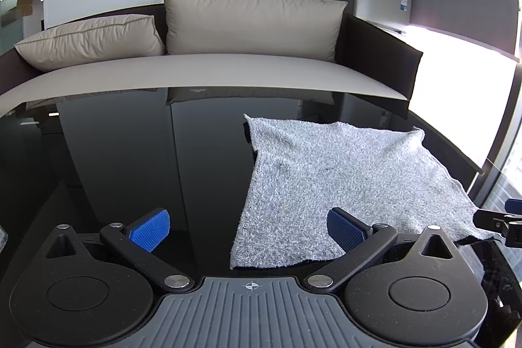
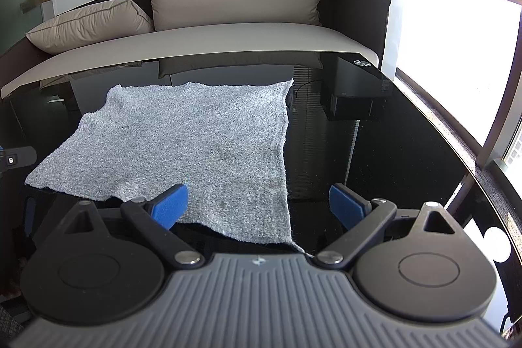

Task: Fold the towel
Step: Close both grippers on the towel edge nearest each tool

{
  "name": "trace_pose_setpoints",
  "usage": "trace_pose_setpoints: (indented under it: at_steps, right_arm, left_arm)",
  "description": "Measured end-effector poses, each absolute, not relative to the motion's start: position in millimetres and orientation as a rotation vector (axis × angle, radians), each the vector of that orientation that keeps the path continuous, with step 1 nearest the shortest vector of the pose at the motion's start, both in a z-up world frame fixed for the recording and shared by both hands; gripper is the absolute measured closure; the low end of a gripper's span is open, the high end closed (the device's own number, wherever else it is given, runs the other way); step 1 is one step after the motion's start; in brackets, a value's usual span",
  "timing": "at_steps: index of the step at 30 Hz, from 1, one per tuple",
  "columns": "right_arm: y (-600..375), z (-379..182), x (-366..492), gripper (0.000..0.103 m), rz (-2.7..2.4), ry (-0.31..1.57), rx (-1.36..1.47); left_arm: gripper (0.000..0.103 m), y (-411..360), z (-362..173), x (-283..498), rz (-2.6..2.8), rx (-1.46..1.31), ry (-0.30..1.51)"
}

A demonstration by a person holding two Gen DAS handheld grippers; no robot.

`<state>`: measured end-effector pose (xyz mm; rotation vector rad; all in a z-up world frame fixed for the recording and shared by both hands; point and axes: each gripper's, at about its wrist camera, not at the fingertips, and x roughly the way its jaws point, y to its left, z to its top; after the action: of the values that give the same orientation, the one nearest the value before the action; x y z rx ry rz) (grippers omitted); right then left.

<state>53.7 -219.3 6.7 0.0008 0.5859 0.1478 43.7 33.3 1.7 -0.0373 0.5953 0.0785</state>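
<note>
A glossy black tabletop (image 1: 114, 158) runs back to a beige sofa (image 1: 228, 70), with bare surface left of the towel and to its right. The grey towel (image 2: 182, 139) lies spread flat, its near edge ragged and uneven. The left hand-held gripper (image 1: 248, 229) is spread wide at the towel's near left corner; the right hand-held gripper (image 2: 259, 206) is spread over its near right corner.
</note>
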Motion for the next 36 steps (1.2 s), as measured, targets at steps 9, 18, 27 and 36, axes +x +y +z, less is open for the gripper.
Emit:
trace_pose_setpoints:
  at_steps: [9, 18, 27, 36]
  right_arm:
    - [-219.8, 4.5, 44.8, 0.008, 0.141, 0.592, -0.012]
    - [-225.7, 3.1, 41.3, 0.008, 0.128, 0.603, 0.014]
    - [-232.0, 0.3, 39.6, 0.029, 0.119, 0.629, 0.04]
    - [-231.4, -2.0, 40.2, 0.045, 0.108, 0.643, 0.024]
  left_arm:
    - [0.001, 33.6, 0.4, 37.4, 0.079, -0.041, 0.597]
    - [0.018, 31.7, -2.7, 36.3, 0.065, -0.036, 0.61]
    - [0.042, 30.7, -8.1, 36.2, 0.033, -0.042, 0.642]
    - [0.056, 30.0, -11.9, 37.2, 0.021, -0.046, 0.659]
